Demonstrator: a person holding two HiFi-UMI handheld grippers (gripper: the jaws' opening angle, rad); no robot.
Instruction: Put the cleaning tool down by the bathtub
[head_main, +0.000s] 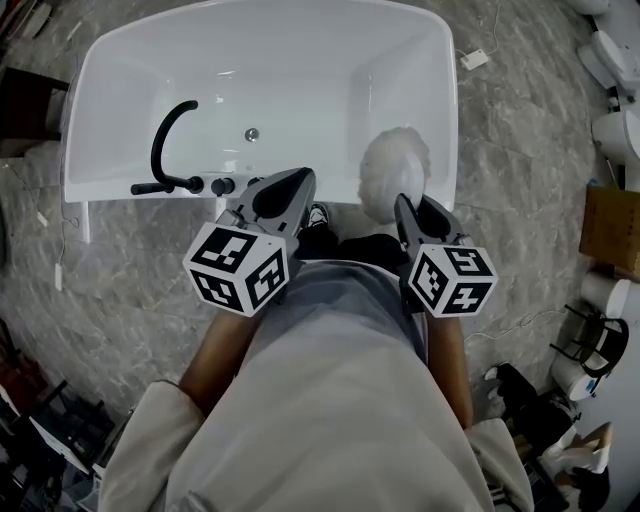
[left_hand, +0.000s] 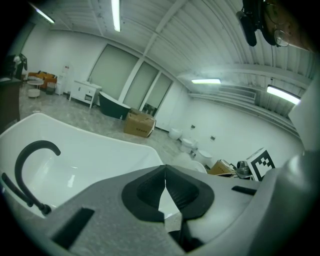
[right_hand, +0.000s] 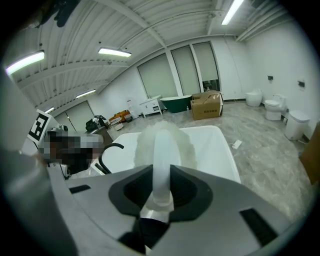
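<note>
Grey marbled floor (head_main: 530, 130) is seen all round, with clutter along the left and right edges. A white bathtub (head_main: 300, 60) is set on it at the far side, long axis left to right. A person is seen from above, standing at the tub's near rim, with one gripper held in each hand.

The left gripper (head_main: 296, 180) is held over the near rim, right of the tap fittings. Its jaws are seen closed tip to tip in the left gripper view, with nothing between them.

The right gripper (head_main: 410, 205) is held at the near right of the tub. Its jaws are clamped on the pale translucent handle of the cleaning tool (head_main: 395, 165). The tool's white fluffy head is carried at the tub's near right corner, over the rim, off the floor.

A brown cardboard box (head_main: 612, 230) is noted on the floor far to the right.

A black arched faucet (head_main: 157, 150) is mounted on the near left rim. A small round drain (head_main: 252, 134) is seen in the tub bottom.
</note>
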